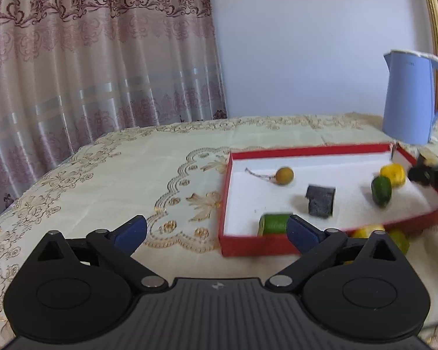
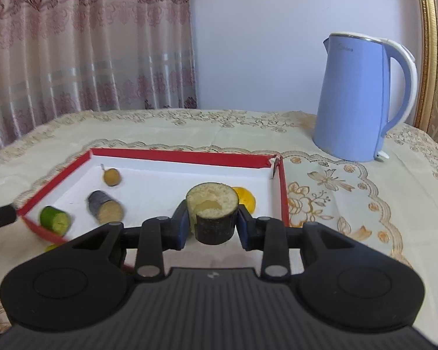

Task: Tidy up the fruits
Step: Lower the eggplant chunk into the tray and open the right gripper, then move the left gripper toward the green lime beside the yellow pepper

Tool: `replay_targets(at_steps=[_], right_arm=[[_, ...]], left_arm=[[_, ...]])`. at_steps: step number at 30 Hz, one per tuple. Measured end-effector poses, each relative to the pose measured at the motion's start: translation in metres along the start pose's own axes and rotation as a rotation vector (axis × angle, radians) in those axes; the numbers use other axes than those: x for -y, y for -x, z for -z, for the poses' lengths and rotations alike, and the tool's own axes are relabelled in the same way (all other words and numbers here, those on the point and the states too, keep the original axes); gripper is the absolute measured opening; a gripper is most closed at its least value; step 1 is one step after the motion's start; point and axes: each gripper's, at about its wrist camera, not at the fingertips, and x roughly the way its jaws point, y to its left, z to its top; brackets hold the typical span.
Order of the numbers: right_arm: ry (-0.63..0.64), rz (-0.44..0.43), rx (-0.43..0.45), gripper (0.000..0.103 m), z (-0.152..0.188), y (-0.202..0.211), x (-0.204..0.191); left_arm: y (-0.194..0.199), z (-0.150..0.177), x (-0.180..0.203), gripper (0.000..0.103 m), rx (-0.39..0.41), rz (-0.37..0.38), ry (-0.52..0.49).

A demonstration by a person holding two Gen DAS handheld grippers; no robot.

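Inside, red tray [image 2: 283,192] holds four pieces; right claw [image 2: 211,226] grips another.

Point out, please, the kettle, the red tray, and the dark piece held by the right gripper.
kettle [image 2: 350,99], right wrist view, on its blue body.
red tray [image 2: 284,188], right wrist view, on its right wall.
dark piece [image 2: 214,226], right wrist view, on its dark side, between the fingers.

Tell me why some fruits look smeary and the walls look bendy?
Left wrist view: motion blur smears the green piece and tray rim. Right wrist view: the held dark piece is sharp, the far fruits slightly soft. Both views: the fisheye lens bends the gold frame.
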Motion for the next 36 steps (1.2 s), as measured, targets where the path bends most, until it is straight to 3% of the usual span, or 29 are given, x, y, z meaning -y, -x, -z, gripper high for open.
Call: replay_targets(at_steps=[8, 14, 16, 17, 21, 23, 25, 27, 31, 36], right_arm=[[0.015, -0.019, -0.006, 0.032, -0.015, -0.023, -0.005], [0.022, 0.003, -0.033, 0.032, -0.03, -0.052, -0.007], [0.018, 0.019, -0.043, 0.045, -0.03, -0.059, -0.006], [0.01, 0.018, -0.041, 0.058, -0.029, -0.059, -0.006], [0.005, 0.058, 0.013, 0.06, -0.024, -0.033, -0.004], [0.006, 0.021, 0.033, 0.06, -0.017, -0.01, -0.004], [-0.016, -0.08, 0.016, 0.063, -0.005, 0.013, -0.003], [-0.067, -0.2, -0.02, 0.077, 0.007, 0.028, 0.001], [-0.169, -0.374, -0.125, 0.083, 0.026, 0.032, 0.016], [-0.217, -0.373, -0.197, 0.084, 0.031, 0.006, 0.022]], left_arm=[[0.002, 0.009, 0.003, 0.102, -0.029, -0.032, -0.036], [0.0, 0.016, 0.003, 0.102, -0.054, 0.036, -0.069], [-0.001, 0.019, 0.001, 0.102, -0.067, 0.068, -0.05], [-0.002, 0.02, 0.0, 0.102, -0.074, 0.072, -0.047], [-0.006, 0.023, 0.002, 0.102, -0.089, 0.062, -0.061], [-0.007, 0.024, 0.001, 0.102, -0.098, 0.063, -0.058], [-0.011, 0.024, 0.0, 0.102, -0.117, 0.064, -0.051], [-0.016, 0.021, -0.004, 0.102, -0.129, 0.072, -0.036], [-0.027, 0.011, -0.012, 0.102, -0.143, 0.064, 0.001], [-0.054, 0.007, -0.025, 0.102, -0.235, 0.065, 0.087]])
